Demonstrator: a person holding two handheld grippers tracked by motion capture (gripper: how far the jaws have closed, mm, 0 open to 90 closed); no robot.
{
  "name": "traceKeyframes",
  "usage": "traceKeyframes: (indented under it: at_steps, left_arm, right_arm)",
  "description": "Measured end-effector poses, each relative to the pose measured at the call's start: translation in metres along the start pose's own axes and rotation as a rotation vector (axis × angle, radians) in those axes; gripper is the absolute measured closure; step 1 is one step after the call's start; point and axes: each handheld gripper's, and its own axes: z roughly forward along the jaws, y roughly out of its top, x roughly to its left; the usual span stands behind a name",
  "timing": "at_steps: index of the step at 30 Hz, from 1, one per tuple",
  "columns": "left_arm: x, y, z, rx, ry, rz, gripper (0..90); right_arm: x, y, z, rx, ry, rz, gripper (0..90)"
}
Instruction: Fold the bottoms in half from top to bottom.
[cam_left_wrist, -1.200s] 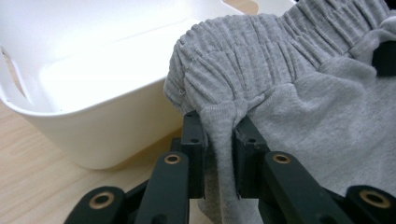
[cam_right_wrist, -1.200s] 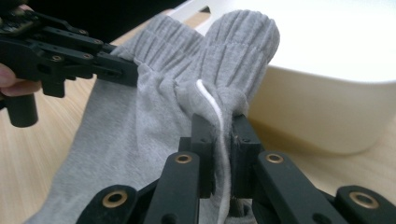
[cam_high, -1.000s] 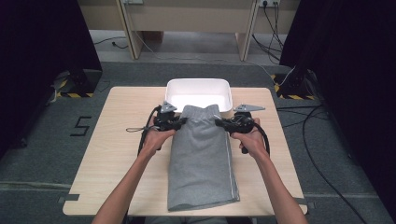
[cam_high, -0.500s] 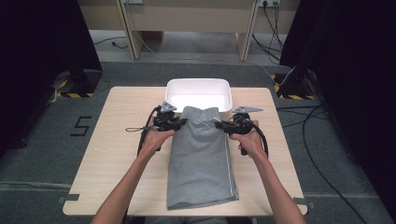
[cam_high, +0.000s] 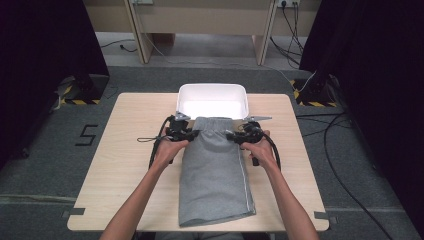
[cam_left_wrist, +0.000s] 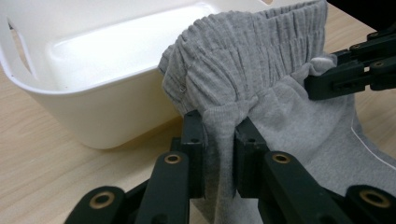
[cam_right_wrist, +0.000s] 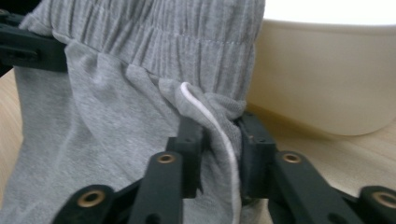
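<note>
Grey trousers (cam_high: 215, 170) lie folded lengthwise down the middle of the table, their elastic waistband (cam_left_wrist: 252, 51) raised against the near wall of the white bin (cam_high: 181, 97). My left gripper (cam_high: 194, 133) is shut on the waistband's left corner; cloth is bunched between its jaws (cam_left_wrist: 219, 126). My right gripper (cam_high: 231, 135) pinches the right corner, where a white side stripe runs (cam_right_wrist: 219, 126). Its jaws have just been opening, but the cloth still fills the gap from pad to pad. Each gripper view also shows the other gripper (cam_left_wrist: 345, 77) (cam_right_wrist: 28, 49) across the waistband.
The bin (cam_right_wrist: 327, 70) stands at the table's far edge, centred, with nothing visible inside. Bare wood (cam_high: 130, 165) lies left and right of the trousers. Cables trail from both grippers across the table, and black curtains flank the table.
Both hands have sunk a little toward the table, the right more than the left, and the waistband has come down with them in front of the bin.
</note>
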Motion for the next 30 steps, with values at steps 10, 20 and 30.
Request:
traceKeyframes:
  at_steps: [10, 20, 30]
  left_arm:
    - [0.003, -0.001, 0.004, 0.005, 0.001, -0.011, 76.8]
    - [0.003, -0.002, 0.006, 0.007, -0.005, -0.014, 76.8]
    - [0.004, -0.004, -0.001, -0.031, -0.019, -0.016, 77.2]
  right_arm:
    - [-0.012, 0.000, 0.017, 0.017, 0.002, 0.001, 44.4]
    - [-0.011, 0.003, 0.030, -0.007, 0.054, -0.032, 64.8]
    - [0.011, 0.012, 0.004, -0.066, 0.050, -0.102, 82.0]
